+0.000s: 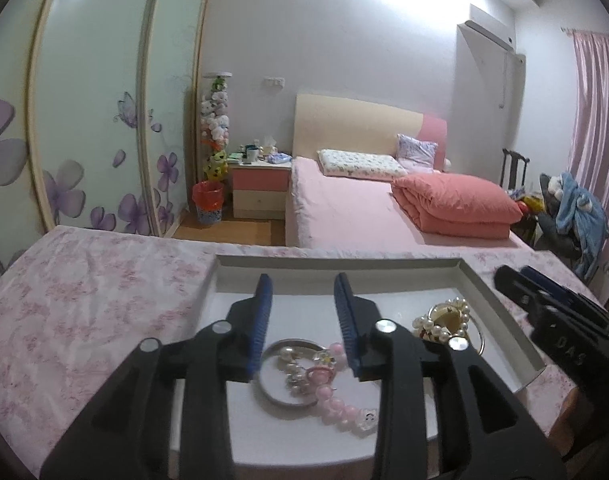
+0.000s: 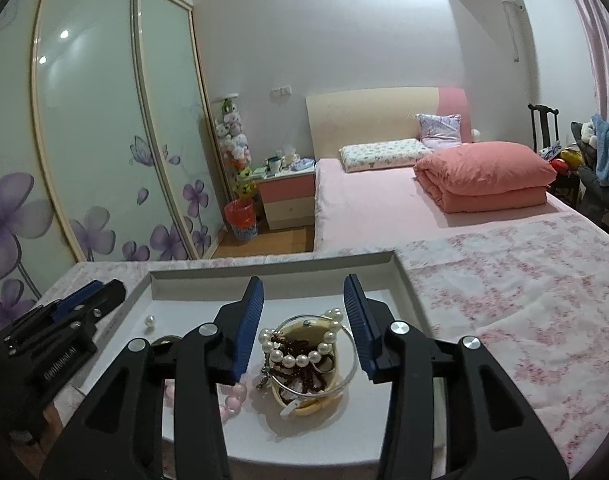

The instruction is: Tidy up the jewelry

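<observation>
From the left wrist view my left gripper (image 1: 302,312) hangs over a shallow white tray (image 1: 500,304) set on a desk draped in a pink floral cloth (image 1: 84,292). Its blue fingers (image 1: 264,320) stand partly apart with nothing pressed between them. Below the gap lie a silver bangle (image 1: 272,396), a small cluster of pearl and pink charms (image 1: 300,368) inside its ring, and a pink bead bracelet (image 1: 336,404) trailing toward me. Off to the right in the same tray sits a cream bowl (image 1: 444,314) ringed with pearls. From the right wrist view my right gripper (image 2: 302,312) hovers above that bowl (image 2: 316,406); its fingers (image 2: 250,320) are also partly apart, flanking the bowl without touching it. A pearl bracelet (image 2: 300,356), dark red beads (image 2: 304,376) and a thin silver bangle (image 2: 344,376) are heaped in the bowl. A loose pearl (image 2: 149,321) lies near the tray's far left corner.
</observation>
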The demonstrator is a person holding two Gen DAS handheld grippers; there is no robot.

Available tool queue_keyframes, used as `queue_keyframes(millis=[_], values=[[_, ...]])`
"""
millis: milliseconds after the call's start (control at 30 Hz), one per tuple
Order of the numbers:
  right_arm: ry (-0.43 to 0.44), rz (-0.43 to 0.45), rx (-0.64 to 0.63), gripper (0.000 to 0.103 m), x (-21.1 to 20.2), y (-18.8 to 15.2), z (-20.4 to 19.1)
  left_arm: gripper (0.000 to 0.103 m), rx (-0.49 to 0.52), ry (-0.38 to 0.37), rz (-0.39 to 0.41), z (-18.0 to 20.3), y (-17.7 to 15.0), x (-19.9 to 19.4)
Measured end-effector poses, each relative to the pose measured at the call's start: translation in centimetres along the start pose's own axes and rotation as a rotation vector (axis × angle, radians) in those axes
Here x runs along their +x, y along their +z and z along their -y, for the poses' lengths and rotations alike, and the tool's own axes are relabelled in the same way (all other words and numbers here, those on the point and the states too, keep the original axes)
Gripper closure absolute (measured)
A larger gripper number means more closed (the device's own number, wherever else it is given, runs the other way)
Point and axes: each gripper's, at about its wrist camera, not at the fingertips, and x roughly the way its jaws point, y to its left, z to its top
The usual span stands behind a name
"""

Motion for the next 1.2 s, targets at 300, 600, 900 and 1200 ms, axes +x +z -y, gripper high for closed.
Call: queue_keyframes(millis=[300,600,900,1200], values=[[0.008,0.02,0.009,0.047,-5.1,-0.5,0.1,0.043,-0.062,0.032,0.044,-3.1,-0.2,-7.0],[0.022,0.043,-0.036,0.008,-10.8,-2.8,-1.2,0.009,-0.085,0.073,0.086,-4.8,-3.0,-14.6],[-0.076,0.119,-0.076,0.002,-15.0,-5.0,-2.2,0.004,0.05,0.171,0.177,-2.1,-6.0,-19.9],[-0.075,0.177,-0.087,0.002,-17.9,-7.1,-2.2,0.004,0.085,0.171,0.189,-0.9,-8.3,-22.1]])
